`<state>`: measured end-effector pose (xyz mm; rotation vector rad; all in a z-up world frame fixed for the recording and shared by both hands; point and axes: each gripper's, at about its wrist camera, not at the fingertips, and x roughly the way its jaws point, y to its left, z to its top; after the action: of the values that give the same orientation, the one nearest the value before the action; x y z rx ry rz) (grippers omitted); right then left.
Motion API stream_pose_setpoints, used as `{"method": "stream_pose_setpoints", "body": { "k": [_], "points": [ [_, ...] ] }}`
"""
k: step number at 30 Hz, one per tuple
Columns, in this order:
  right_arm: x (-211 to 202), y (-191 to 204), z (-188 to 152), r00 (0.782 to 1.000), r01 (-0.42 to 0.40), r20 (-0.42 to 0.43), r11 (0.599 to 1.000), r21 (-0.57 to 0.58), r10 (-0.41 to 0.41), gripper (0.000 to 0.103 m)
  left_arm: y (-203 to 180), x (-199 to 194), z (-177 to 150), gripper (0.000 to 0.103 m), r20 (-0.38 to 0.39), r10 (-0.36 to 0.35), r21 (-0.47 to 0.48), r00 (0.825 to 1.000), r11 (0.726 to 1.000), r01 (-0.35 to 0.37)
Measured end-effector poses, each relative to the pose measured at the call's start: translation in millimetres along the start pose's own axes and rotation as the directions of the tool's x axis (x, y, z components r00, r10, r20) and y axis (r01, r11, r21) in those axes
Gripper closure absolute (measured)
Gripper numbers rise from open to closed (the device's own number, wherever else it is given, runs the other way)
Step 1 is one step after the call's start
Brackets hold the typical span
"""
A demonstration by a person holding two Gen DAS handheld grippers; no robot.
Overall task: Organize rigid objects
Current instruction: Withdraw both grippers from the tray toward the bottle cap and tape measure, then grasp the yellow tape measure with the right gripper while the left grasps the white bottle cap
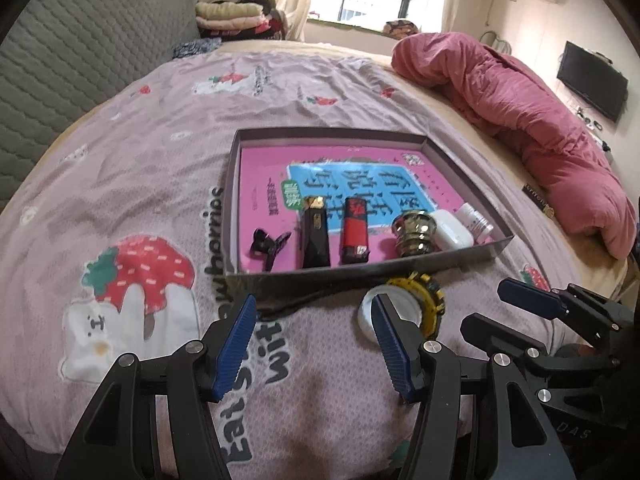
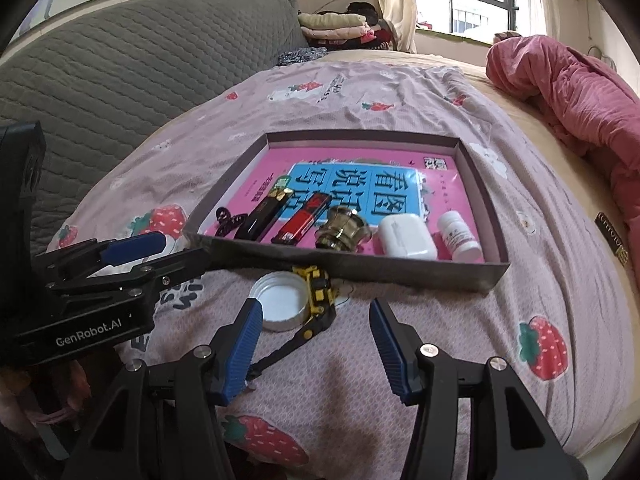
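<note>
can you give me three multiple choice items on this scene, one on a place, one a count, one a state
1. Where does the white round plastic lid lie?
A in the box
B on the bedsheet in front of the box
C on the red quilt

2. How many items stand on the pink book in the shallow grey cardboard box?
A four
B six
C eight

3. How do the right gripper jaws stand?
A open, empty
B shut on the lid
C shut on the watch

Answers: 1 B, it sits outside the near wall. 2 B, six in a row. 3 A, a clear gap shows.
</note>
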<state>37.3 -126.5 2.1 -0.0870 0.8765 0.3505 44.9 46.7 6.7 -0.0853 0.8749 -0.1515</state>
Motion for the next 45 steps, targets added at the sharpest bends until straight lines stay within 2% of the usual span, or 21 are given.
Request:
{"method": "stream_pose_setpoints", "body": {
  "k": [9, 19, 24, 31, 35, 41, 45],
  "points": [
    [16, 12, -11, 0.999, 0.000, -0.051, 1.000, -0.028, -0.002, 0.048, 0, 8, -6, 0.042, -0.038, 0.004, 0.012, 0.999, 1.000, -0.003],
    [44, 13, -18, 0.993, 0.006, -0.114, 1.000, -0.005, -0.007, 0.048, -3, 14, -8, 0.042, -0.049, -0.002, 0.022, 0.999, 1.000, 0.003],
    [52, 12, -20, 0.990, 0.077, -0.115, 0.996, -0.037, -0.081, 0.048, -4, 19, -9, 0.042, -0.059, -0.008, 0.025, 0.998, 1.000, 0.010],
    [51, -6, -15, 0.984, 0.152, -0.090, 0.988, -0.021, -0.154, 0.048, -13, 29, -10, 0.042, -0.077, -0.027, 0.053, 0.997, 0.998, 0.031],
    [55, -17, -10, 0.989, 0.126, -0.075, 0.992, -0.004, -0.126, 0.049, -20, 35, -10, 0.042, -0.085, -0.044, 0.073, 0.995, 0.996, 0.050],
    [64, -21, -2, 0.997, 0.031, -0.063, 0.999, -0.027, -0.033, 0.063, -24, 45, -10, 0.042, -0.108, -0.092, 0.059, 0.990, 0.993, 0.098],
    [69, -18, -1, 0.998, -0.015, -0.063, 0.999, -0.050, 0.012, 0.074, -20, 56, -7, 0.042, -0.122, -0.095, 0.031, 0.988, 0.995, 0.099]
  ]
}}
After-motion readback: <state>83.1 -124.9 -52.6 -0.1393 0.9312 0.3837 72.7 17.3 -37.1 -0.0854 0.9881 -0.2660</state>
